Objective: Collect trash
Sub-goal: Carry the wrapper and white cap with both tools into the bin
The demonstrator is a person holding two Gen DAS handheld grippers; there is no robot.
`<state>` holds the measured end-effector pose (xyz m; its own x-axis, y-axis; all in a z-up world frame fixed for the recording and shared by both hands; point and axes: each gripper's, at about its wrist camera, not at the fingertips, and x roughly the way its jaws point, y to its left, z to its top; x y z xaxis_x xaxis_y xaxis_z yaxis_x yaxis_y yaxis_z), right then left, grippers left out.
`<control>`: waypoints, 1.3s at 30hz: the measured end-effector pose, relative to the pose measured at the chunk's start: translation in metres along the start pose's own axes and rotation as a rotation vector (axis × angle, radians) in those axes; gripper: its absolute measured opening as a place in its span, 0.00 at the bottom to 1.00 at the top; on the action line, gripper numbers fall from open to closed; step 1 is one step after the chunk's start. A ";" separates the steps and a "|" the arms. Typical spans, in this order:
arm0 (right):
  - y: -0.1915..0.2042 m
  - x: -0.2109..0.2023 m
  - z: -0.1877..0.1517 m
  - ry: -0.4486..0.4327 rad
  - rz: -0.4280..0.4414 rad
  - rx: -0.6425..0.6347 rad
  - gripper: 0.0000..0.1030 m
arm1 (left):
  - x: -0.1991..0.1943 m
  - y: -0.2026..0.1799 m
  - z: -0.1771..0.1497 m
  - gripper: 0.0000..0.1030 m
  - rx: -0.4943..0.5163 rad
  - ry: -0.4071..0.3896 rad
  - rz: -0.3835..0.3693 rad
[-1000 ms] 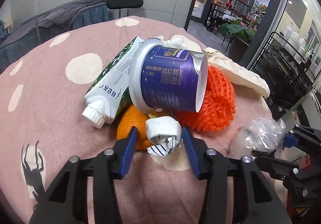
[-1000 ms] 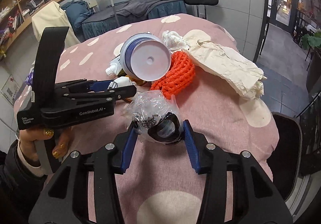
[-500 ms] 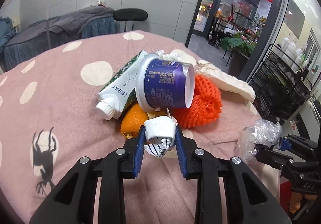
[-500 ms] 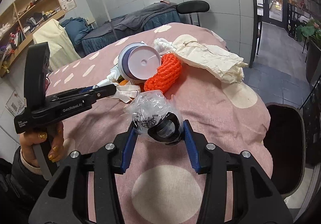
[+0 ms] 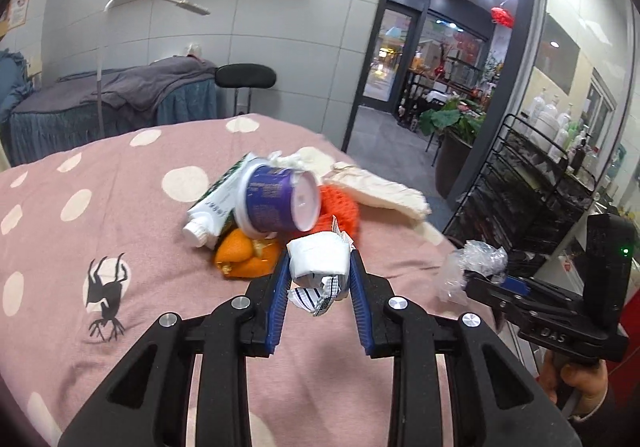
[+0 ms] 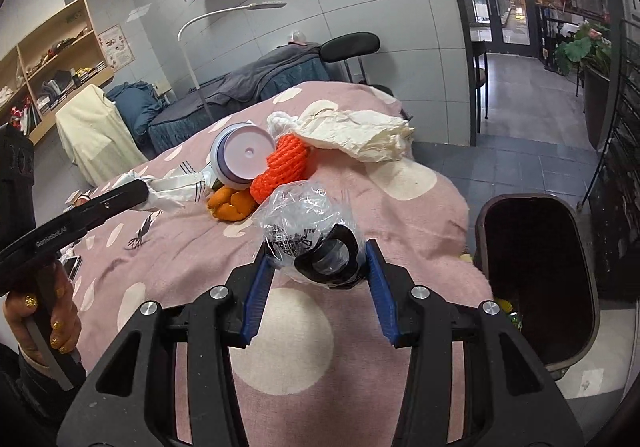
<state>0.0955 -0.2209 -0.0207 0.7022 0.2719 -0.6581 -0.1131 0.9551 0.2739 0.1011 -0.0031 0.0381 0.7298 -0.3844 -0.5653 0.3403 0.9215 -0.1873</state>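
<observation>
Both tools are loaded. Left tool [image 5: 318, 275] is clenched on a crumpled white paper wad with a blue-striped scrap [image 5: 318, 261], lifted clear of the pink polka-dot blanket [image 5: 120, 207] that covers the bed. Right tool [image 6: 316, 261] is clenched on a crinkled clear plastic wrapper with a black ring-shaped piece [image 6: 316, 231], held above the blanket near the bed's right edge.

Just past that right edge, on the floor, stands a dark open-topped trash bin [image 6: 536, 279], its mouth unobstructed.

Farther along the bed's middle lies the remaining heap, pieces touching one another: orange peel [image 5: 246, 253] nearest, then a white-and-green carton with a white screw cap [image 5: 214, 205] beside a purple round paper tub tipped on its side [image 5: 276, 203], an orange-red foam fruit net [image 6: 282, 167] against the tub, and crumpled cream paper [image 6: 360, 133] reaching to the far right edge.

Bare blanket stretches open on the left side and at the near end.
</observation>
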 end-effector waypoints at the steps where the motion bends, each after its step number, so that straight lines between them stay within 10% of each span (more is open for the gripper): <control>1: -0.005 -0.005 -0.001 -0.017 -0.019 0.003 0.45 | 0.000 -0.007 0.001 0.28 0.010 -0.004 -0.014; 19: -0.158 -0.007 -0.034 0.006 -0.379 0.217 0.45 | 0.033 -0.104 0.004 0.28 0.135 0.041 -0.195; 39: -0.264 0.110 -0.078 0.237 -0.495 0.358 0.59 | 0.065 -0.149 -0.003 0.28 0.205 0.119 -0.238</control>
<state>0.1475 -0.4336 -0.2205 0.4329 -0.1327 -0.8916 0.4534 0.8869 0.0881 0.0961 -0.1652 0.0269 0.5458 -0.5669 -0.6170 0.6136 0.7719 -0.1664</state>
